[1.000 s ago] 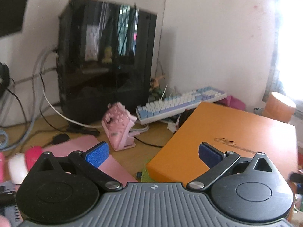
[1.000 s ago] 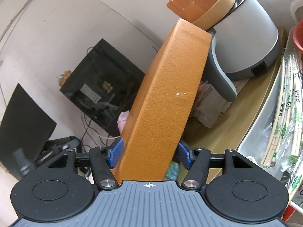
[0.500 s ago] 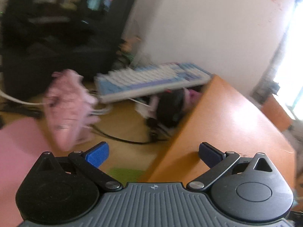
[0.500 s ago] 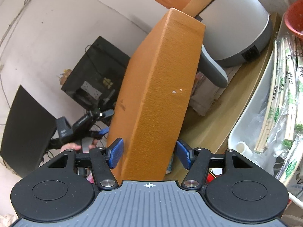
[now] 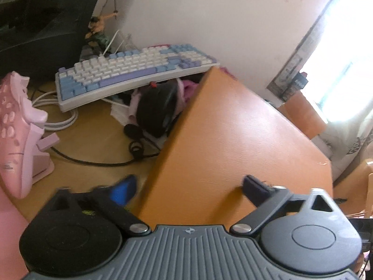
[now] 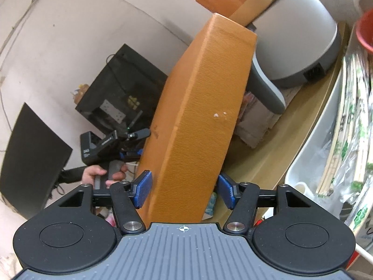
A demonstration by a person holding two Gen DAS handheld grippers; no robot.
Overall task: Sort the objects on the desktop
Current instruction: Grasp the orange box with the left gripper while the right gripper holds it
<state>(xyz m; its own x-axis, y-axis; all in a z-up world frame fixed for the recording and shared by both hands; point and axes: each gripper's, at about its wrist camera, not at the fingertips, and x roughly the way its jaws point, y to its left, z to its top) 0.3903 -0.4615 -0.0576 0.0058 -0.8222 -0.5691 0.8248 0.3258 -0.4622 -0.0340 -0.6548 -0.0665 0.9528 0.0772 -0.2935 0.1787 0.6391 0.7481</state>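
A large flat orange box is tilted up off the wooden desk. My right gripper straddles its near narrow edge, a blue pad close on each side, with a small gap at the right pad; the box stands lifted between them. My left gripper is open at the box's opposite edge, its left pad below the box edge and its right pad over the top face. The left gripper and the hand holding it also show in the right wrist view.
A blue and white keyboard leans at the back. A pink controller on a stand, black headphones and cables lie left of the box. A grey appliance, a white tub and a PC case surround it.
The box has tilted further up. My left gripper has moved forward and right, closing in on the box's edge. The right gripper stays around the near edge.
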